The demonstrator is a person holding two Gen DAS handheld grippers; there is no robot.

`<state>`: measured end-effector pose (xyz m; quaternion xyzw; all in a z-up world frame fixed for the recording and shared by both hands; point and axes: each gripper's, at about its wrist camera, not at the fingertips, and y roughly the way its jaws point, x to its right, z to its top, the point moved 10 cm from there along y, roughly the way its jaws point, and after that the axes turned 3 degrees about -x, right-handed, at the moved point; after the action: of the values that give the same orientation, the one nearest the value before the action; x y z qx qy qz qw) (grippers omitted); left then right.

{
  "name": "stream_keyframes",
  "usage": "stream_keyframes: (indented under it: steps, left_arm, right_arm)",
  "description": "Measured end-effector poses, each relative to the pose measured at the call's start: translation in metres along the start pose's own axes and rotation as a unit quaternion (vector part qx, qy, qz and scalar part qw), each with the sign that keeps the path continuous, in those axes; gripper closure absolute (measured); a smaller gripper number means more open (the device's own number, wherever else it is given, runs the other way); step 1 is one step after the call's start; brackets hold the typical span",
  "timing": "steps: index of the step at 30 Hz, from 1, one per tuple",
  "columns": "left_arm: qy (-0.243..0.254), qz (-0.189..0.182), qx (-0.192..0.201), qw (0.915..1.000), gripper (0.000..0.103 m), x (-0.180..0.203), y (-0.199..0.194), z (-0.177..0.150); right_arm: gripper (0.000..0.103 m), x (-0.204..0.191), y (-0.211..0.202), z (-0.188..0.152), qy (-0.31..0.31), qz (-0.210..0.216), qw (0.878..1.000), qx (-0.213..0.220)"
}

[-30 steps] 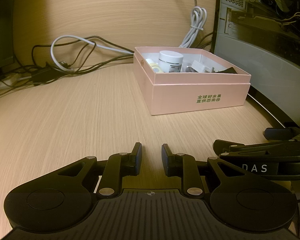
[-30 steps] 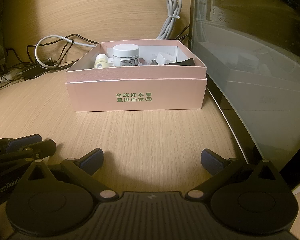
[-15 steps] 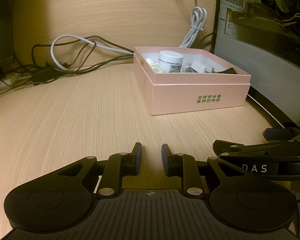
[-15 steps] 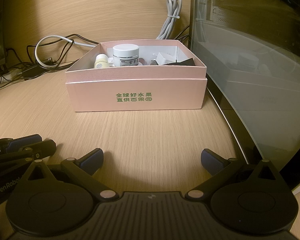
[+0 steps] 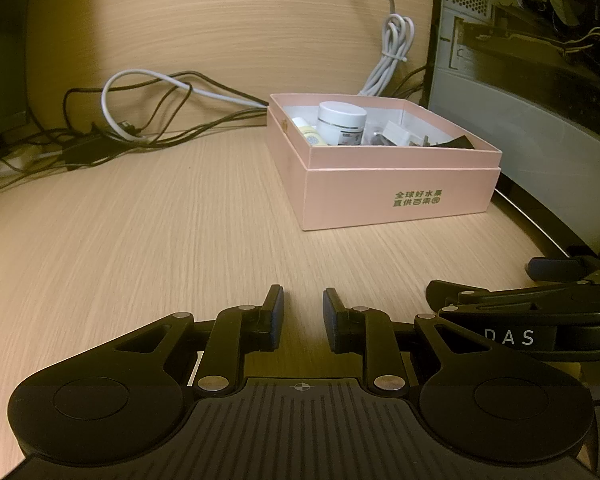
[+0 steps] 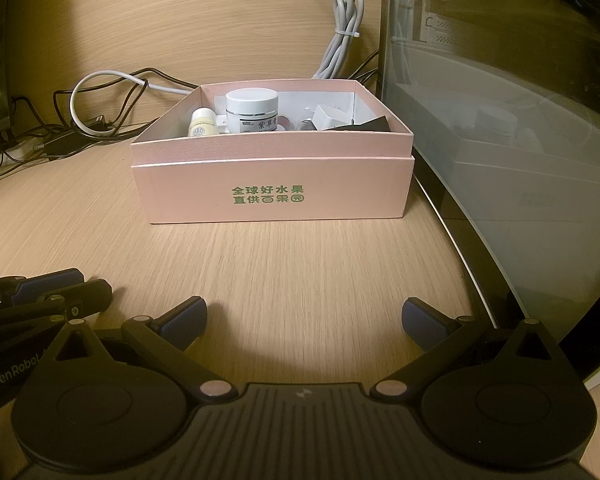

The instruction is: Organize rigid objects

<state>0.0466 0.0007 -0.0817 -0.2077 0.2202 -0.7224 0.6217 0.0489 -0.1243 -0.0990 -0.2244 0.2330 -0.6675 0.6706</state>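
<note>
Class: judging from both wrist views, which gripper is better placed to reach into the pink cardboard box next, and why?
Probably the right gripper: it squarely faces the pink cardboard box, jaws wide open. From the left gripper, jaws narrower, the box lies off to its right.

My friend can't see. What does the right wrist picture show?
An open pink cardboard box sits on a wooden table, holding a white round jar and a small yellow bottle. The right gripper, fingers wide apart, points at it, holding nothing.

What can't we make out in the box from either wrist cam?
- Pink box floor: hidden by its near wall, both views.
- White jar and small yellow bottle: lower parts cut off by that wall; labels too small in the left view.
- Dark item and white piece at the box's right: only tops show, identity unclear.
- Small things between them: too small to name.
</note>
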Motion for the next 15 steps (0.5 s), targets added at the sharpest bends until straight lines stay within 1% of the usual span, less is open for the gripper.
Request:
stream_keyframes:
  steps: [15]
  left_arm:
    - [0.001, 0.003, 0.000, 1.0000, 0.078, 0.0003, -0.0001, 0.0000]
  right_arm:
    - [0.000, -0.0003, 0.0001, -0.0001, 0.000, 0.000, 1.000, 0.000]
